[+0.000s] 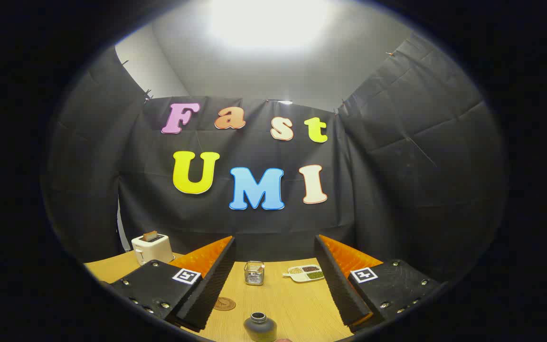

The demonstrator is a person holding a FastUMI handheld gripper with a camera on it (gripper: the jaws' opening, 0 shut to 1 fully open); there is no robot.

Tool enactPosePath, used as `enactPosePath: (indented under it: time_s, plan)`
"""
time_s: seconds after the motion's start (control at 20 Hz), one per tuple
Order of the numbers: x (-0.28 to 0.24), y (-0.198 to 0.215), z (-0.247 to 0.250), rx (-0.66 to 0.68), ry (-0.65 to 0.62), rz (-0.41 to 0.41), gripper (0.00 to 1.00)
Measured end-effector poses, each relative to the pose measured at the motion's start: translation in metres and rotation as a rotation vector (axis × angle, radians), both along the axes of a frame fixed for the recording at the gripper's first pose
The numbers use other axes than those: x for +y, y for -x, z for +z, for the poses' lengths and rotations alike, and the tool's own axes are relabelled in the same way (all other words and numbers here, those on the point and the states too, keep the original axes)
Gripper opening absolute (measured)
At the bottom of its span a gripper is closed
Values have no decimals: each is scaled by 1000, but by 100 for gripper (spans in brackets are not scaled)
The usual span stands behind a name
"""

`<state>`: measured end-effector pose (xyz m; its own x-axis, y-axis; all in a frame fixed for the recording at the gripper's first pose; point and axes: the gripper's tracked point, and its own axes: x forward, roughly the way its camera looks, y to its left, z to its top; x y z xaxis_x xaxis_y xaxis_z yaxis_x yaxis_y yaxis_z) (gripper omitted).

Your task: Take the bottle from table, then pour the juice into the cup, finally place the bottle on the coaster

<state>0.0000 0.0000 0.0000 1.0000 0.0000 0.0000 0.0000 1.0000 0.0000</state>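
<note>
A dark, round-shouldered bottle [260, 327] stands upright on the wooden table [297, 304], low between my two fingers and close to me. My gripper [273, 285] is open, its fingers spread wide on either side with nothing held. Beyond the bottle, near the table's far edge, stands a clear glass cup [254, 272]. A round brown coaster [224, 303] lies flat on the table beside the left finger, between the bottle and the cup.
A white toaster [151, 248] with a slice in it stands at the far left of the table. A small divided dish [305, 273] of dark and green fillings lies to the right of the cup. Black cloth walls close the booth.
</note>
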Motion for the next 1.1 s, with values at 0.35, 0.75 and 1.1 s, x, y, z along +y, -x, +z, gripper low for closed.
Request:
enactPosePath:
  time_s: [0.35, 0.75, 1.1]
  plan:
    - [2, 4, 6, -7, 19, 28, 99]
    - [8, 7, 1, 3, 17, 53, 99]
    - [15, 5, -10, 6, -15, 85, 99]
